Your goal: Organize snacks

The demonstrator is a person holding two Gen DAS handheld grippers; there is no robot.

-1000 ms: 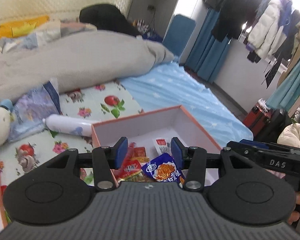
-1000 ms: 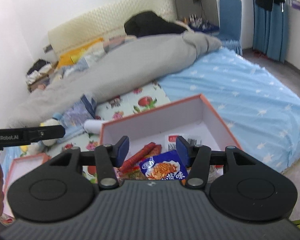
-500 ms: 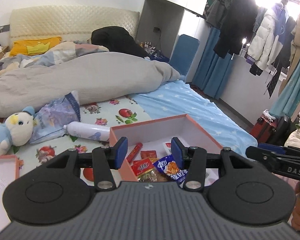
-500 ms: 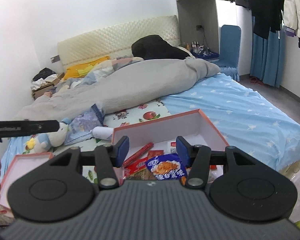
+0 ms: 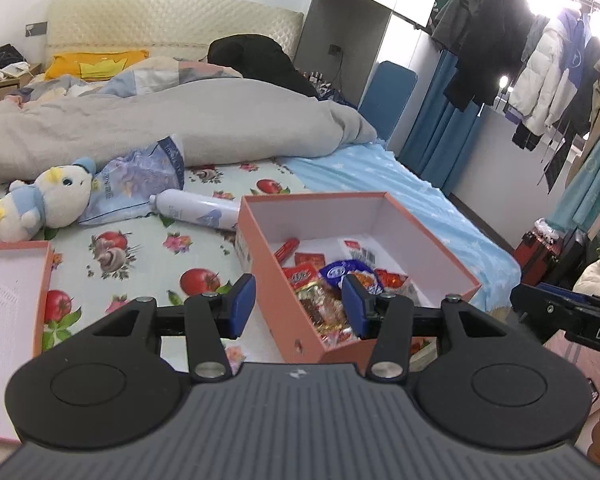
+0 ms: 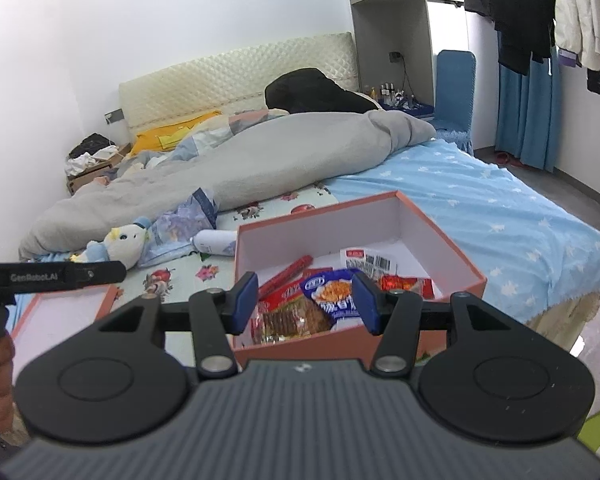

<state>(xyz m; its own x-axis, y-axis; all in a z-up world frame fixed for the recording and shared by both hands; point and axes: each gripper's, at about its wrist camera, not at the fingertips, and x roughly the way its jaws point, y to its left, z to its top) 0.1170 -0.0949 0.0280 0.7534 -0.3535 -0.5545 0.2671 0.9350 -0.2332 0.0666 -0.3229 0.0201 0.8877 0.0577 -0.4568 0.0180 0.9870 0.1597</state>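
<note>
Blue-padded left tongs and right tongs both stand spread, pinching nothing, held short of the orange box at the bed's near edge. Snack packets lie heaped in the box's near corner. Its lid lies at 9 o'clock of it. Beyond, at 11 o'clock, rest a white bottle, a plush toy and a grey duvet.

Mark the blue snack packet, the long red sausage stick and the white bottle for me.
blue snack packet (image 6: 329,295), right wrist view, printed front.
long red sausage stick (image 6: 287,273), right wrist view, mid-length.
white bottle (image 5: 198,213), left wrist view, middle of body.
</note>
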